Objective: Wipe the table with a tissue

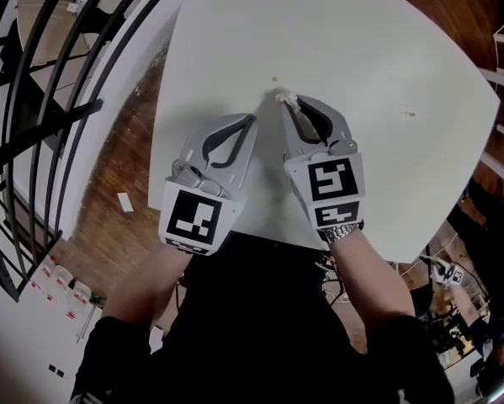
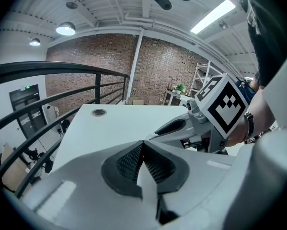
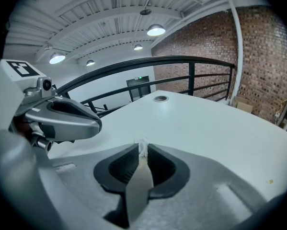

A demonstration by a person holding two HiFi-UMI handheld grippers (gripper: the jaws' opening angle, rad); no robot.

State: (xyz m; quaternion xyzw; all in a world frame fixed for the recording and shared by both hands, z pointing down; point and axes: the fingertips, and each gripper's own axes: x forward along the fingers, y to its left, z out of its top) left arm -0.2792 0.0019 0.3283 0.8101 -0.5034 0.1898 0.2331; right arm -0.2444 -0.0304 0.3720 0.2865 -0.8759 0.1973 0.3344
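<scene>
Right gripper [image 1: 287, 102] fingers pinching a small white crumpled tissue [image 3: 143, 148] over the white table [image 1: 386, 66], left gripper [image 1: 252, 121] just beside, fingers pressed together, empty.

The left gripper [image 1: 253, 119] and right gripper [image 1: 283, 99] sit side by side over the bench [image 1: 386, 66], near its front edge. The tissue [image 3: 143, 148] sits between the right gripper's jaws. A railing [image 1: 58, 74] stands left of the bench.
</scene>
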